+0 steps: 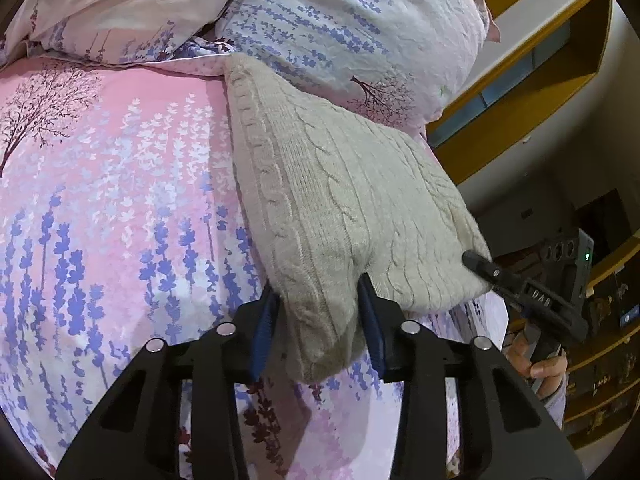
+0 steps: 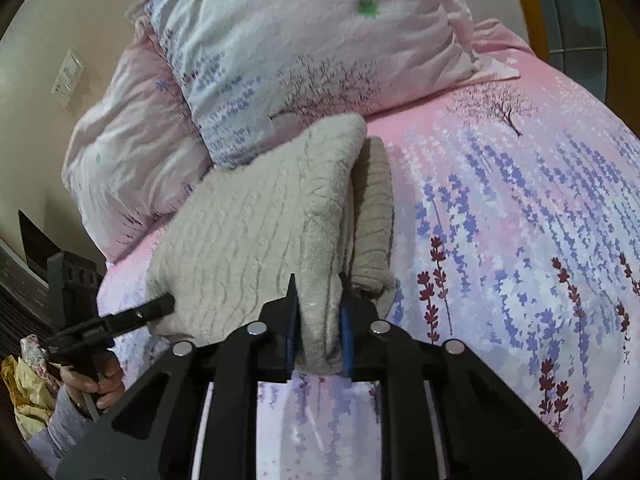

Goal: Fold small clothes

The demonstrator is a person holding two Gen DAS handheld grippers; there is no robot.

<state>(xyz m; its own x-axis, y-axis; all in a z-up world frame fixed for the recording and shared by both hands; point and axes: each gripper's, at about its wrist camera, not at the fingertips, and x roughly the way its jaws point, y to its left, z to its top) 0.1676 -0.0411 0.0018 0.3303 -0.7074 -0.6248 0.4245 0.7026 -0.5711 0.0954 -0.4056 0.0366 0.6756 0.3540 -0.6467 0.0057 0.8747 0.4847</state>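
A beige cable-knit sweater (image 1: pixel 340 168) lies folded on the pink flowered bedspread (image 1: pixel 120 200), its far end against the pillows. In the left wrist view my left gripper (image 1: pixel 318 288) is shut on the sweater's near corner, and the knit fills the gap between the blue pads. The right gripper (image 1: pixel 480 264) reaches into the sweater's right edge. In the right wrist view my right gripper (image 2: pixel 318 296) is shut on a thick fold of the sweater (image 2: pixel 248 216), lifted a little off the bedspread (image 2: pixel 520 240). The left gripper (image 2: pixel 160 304) shows at the sweater's left edge.
Two flowered pillows (image 1: pixel 340 32) (image 2: pixel 300 40) are heaped at the head of the bed, right behind the sweater. Yellow wooden shelving (image 1: pixel 540 80) stands beside the bed. A hand (image 2: pixel 96 384) holds the other gripper's handle near crumpled yellow cloth (image 2: pixel 24 392). A wall switch (image 2: pixel 68 76) is at the left.
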